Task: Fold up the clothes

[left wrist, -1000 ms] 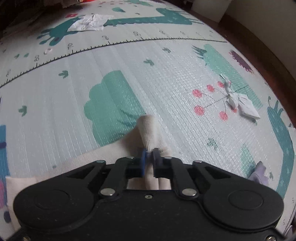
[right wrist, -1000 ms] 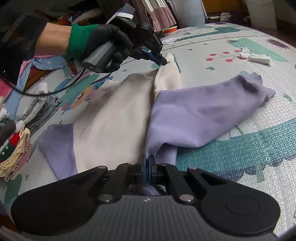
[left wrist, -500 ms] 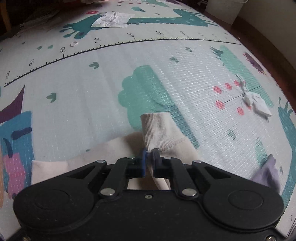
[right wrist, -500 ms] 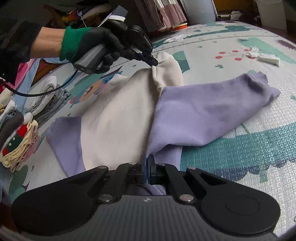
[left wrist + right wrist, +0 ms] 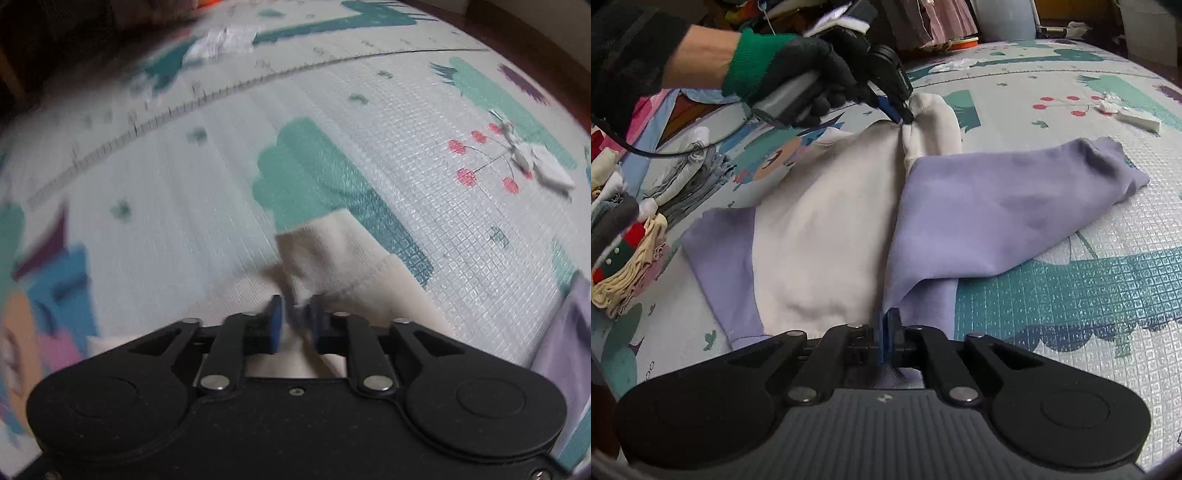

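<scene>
Soft, light sweatshirt (image 5: 820, 236) on mat (image 5: 1071, 295). Left hand-held gripper (image 5: 295, 317) opening, cuff (image 5: 325, 251) loose between pads; right hand-held gripper (image 5: 886, 332) nearly closed, pinching purple hem. Better gripped at seams.

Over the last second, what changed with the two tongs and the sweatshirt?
The left tongs are opening, their pads parting around the cream cuff, which lies between them on the mat. The right tongs stay shut on the purple hem; the purple sleeve lies unchanged.
</scene>
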The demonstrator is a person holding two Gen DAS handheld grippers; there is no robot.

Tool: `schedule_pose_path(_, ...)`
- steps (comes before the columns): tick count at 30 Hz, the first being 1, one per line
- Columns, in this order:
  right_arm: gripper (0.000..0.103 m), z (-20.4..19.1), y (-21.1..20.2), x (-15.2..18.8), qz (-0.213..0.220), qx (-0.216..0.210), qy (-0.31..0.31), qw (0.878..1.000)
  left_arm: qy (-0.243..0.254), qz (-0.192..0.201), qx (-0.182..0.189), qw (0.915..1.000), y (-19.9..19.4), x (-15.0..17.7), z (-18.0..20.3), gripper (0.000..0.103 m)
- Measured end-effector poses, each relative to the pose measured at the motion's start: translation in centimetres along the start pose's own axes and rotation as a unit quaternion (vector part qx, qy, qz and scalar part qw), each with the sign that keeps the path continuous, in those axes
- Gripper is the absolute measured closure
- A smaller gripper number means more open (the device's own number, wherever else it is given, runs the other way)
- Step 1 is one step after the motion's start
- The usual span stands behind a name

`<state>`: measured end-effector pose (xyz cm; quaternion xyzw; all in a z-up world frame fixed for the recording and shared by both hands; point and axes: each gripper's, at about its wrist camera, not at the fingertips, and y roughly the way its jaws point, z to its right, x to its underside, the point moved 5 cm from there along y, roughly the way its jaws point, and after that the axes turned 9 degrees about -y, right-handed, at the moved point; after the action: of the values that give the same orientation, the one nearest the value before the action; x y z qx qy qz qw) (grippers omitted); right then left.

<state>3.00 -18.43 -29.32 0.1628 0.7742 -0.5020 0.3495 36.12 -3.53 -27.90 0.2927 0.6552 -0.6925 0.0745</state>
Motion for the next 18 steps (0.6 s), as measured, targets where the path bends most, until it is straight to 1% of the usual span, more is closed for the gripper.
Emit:
schedule_pose_path(1,0.094,-0.1,-0.1,0.0,0.001,0.000,-0.002,1.000,0.032,0.012,-0.012,0.9993,-0.9,-0.2,0.5,0.085)
schedule_pose_path(2,0.094,-0.2,-0.2,-0.1,0.003,0.001,-0.002,1.000,0.058,0.022,-0.013,0.9980,-1.8,-0.2,1.0,0.085)
schedule_pose_path(5,0.094,-0.3,-0.4,-0.2,0.010,0.004,0.002,1.000,0.109,0.034,0.019,0.9933,-4.1,0.4,2.8,0.085)
schedule_pose_path(6,0.094,-0.4,-0.5,-0.1,0.011,0.008,0.001,1.000,0.123,0.033,0.040,0.9911,-4.6,1.0,3.5,0.085)
schedule_pose_path(8,0.094,-0.6,-0.6,0.0,0.014,0.016,-0.002,1.000,0.141,0.002,0.102,0.9848,-4.7,2.5,4.8,0.085)
schedule_pose_path(10,0.093,-0.8,-0.8,0.1,0.017,0.022,-0.004,1.000,0.161,-0.030,0.121,0.9790,-4.1,4.6,5.8,0.085)
schedule_pose_path(12,0.093,-0.8,-1.3,0.2,0.022,0.023,0.000,0.999,0.191,-0.064,0.117,0.9724,-3.1,6.8,6.2,0.085)
schedule_pose_path(13,0.093,-0.7,-1.5,0.3,0.022,0.030,0.003,0.999,0.208,-0.071,0.109,0.9694,-2.8,7.7,6.2,0.085)
schedule_pose_path(14,0.093,-0.6,-1.7,0.5,0.023,0.040,0.005,0.999,0.225,-0.069,0.097,0.9671,-2.6,8.4,6.0,0.085)
schedule_pose_path(15,0.093,-0.5,-1.9,0.6,0.024,0.053,0.006,0.998,0.225,-0.070,0.094,0.9673,-2.5,8.6,5.7,0.085)
schedule_pose_path(17,0.093,-0.2,-2.0,0.7,0.025,0.082,0.003,0.996,0.198,-0.080,0.101,0.9717,-2.4,8.2,5.0,0.084)
schedule_pose_path(18,0.093,-0.1,-1.9,0.7,0.025,0.090,0.001,0.996,0.196,-0.084,0.100,0.9720,-2.4,8.1,4.9,0.082)
